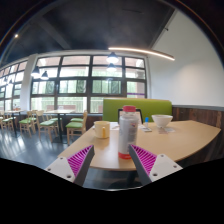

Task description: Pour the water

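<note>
Fingers (111,163) spread wide, pink pads facing inward, gripping nothing. Just ahead, between them but untouched, a clear water bottle (128,133) upright on the wooden desk (180,140); label unreadable. Beyond the bottle, a white bowl (162,120); beside it, a yellowish cup (102,129).

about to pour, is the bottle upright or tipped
Upright: the bottle stands straight on the table, red cap on top, between the open gripper fingers, with a gap at each side.
</note>
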A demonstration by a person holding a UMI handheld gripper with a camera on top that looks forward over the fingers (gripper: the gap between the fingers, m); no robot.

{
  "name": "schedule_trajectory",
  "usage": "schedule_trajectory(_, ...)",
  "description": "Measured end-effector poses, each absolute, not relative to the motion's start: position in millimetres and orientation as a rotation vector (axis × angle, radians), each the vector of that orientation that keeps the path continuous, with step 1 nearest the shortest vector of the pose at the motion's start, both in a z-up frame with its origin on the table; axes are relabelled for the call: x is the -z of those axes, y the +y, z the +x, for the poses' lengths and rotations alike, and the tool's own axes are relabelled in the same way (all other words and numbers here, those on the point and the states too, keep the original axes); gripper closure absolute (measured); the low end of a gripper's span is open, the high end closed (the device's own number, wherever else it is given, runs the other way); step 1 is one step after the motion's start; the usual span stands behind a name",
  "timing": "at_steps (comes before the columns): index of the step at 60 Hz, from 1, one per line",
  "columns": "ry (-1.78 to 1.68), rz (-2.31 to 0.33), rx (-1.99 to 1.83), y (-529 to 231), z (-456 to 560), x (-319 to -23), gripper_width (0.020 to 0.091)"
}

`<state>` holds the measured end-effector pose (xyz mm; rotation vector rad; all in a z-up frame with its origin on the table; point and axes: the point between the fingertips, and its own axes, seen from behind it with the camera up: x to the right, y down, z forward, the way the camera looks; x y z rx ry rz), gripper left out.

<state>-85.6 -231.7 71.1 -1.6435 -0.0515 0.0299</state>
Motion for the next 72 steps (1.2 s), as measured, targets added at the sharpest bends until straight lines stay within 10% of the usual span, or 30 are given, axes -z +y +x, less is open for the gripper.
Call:
schedule_trajectory(24, 0.006, -1.539, 0.056, -108, -26, -99, 0.0317)
schedule_trajectory(28, 0.011, -1.534, 0.063, -96, -33, -101, 0.0389)
schedule_trajectory(30, 0.025, -1.542, 0.063, -91, -30, -98, 0.0569)
schedule_trajectory(58, 0.003, -1.538, 0.068, -83, -24, -98, 0.0742)
schedule_trajectory(72, -0.367, -1.404, 0.572, -28, 11, -185, 0.0743)
